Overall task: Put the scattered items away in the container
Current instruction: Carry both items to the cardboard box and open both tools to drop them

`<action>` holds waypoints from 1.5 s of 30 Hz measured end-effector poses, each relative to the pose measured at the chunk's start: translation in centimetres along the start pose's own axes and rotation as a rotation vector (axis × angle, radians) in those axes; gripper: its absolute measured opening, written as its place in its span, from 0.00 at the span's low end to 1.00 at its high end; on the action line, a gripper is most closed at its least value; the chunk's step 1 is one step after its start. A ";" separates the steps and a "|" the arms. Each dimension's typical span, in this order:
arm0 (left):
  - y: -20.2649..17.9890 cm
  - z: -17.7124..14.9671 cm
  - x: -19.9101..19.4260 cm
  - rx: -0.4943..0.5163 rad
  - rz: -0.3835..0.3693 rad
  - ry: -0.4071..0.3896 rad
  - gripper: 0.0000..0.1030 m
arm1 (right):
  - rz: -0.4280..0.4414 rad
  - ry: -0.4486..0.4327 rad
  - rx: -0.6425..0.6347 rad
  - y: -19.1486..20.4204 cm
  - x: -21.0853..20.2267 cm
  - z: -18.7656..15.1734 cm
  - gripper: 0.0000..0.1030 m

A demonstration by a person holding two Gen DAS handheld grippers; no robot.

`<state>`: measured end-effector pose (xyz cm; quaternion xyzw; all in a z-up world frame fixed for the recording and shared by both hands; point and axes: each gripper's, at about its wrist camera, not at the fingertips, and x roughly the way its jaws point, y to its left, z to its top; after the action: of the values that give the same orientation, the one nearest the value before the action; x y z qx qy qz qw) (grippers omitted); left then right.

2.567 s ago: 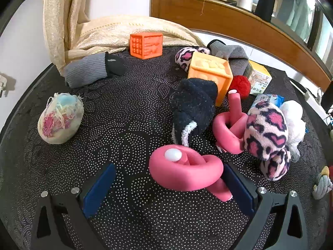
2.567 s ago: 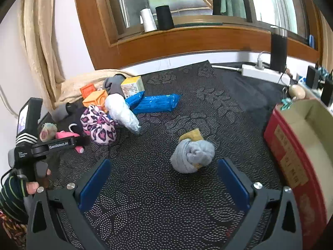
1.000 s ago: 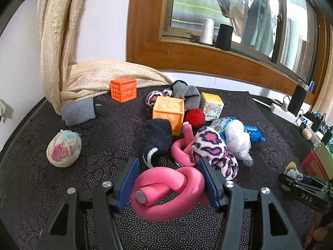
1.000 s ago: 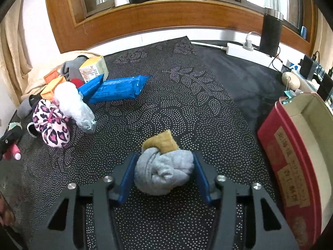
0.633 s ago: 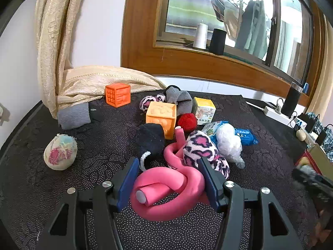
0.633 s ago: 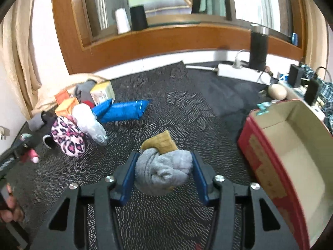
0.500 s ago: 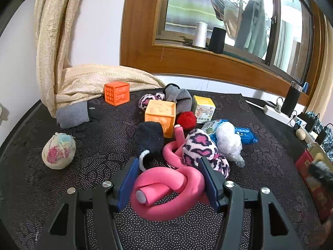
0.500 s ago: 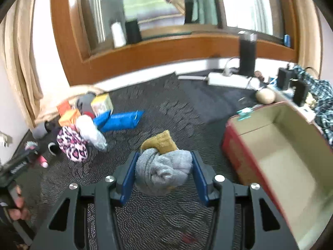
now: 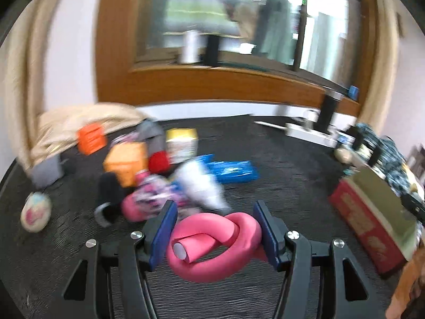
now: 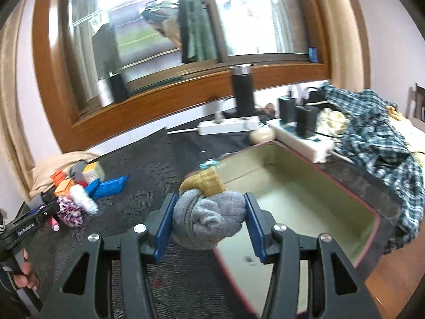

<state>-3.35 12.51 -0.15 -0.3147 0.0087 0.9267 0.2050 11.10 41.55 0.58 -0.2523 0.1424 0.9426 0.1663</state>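
Between the right gripper's (image 10: 208,219) clamped jaws, the rolled grey sock (image 10: 208,220) is hanging at the box's (image 10: 292,194) near rim; carrying toward two o'clock before releasing looks wise. At three o'clock of the pile, the left gripper (image 9: 215,235) is clamping the pink foam knot (image 9: 215,242).

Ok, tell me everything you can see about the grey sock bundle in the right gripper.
The grey sock bundle is a soft knitted sock rolled and knotted into a ball, with a mustard-yellow ribbed cuff sticking up at its top. The right gripper is shut on it, its blue pads pressing both sides. It is carried in the air, at the near left edge of the open red cardboard box, whose pale inside looks empty in what shows. Nothing else touches it.
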 end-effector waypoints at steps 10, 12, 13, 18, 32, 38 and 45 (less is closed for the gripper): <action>-11.3 2.3 0.7 0.129 -0.197 -0.014 0.59 | -0.069 -0.001 0.043 -4.9 -0.9 0.5 0.53; -13.4 2.6 1.0 0.152 -0.235 -0.009 0.59 | -0.076 0.002 0.052 -5.6 -0.9 0.3 0.53; -14.2 2.6 1.1 0.160 -0.247 -0.008 0.59 | -0.081 0.004 0.059 -6.1 -0.9 0.2 0.53; -18.9 3.3 2.1 0.224 -0.325 -0.004 0.59 | -0.108 0.010 0.076 -7.5 -0.9 -0.1 0.53; -25.3 3.8 8.0 0.270 -0.410 0.078 0.59 | -0.127 0.048 0.119 -10.0 0.4 -0.6 0.55; -26.6 3.1 8.8 0.298 -0.468 0.112 0.86 | -0.138 0.044 0.131 -10.5 0.6 -0.5 0.58; -25.7 3.5 8.0 0.278 -0.449 0.078 0.87 | -0.135 0.042 0.144 -10.6 0.5 -0.6 0.60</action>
<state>-1.26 39.54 0.86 -0.3131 0.0737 0.8351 0.4463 15.04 51.04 -2.15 -0.2684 0.1957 0.9111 0.2442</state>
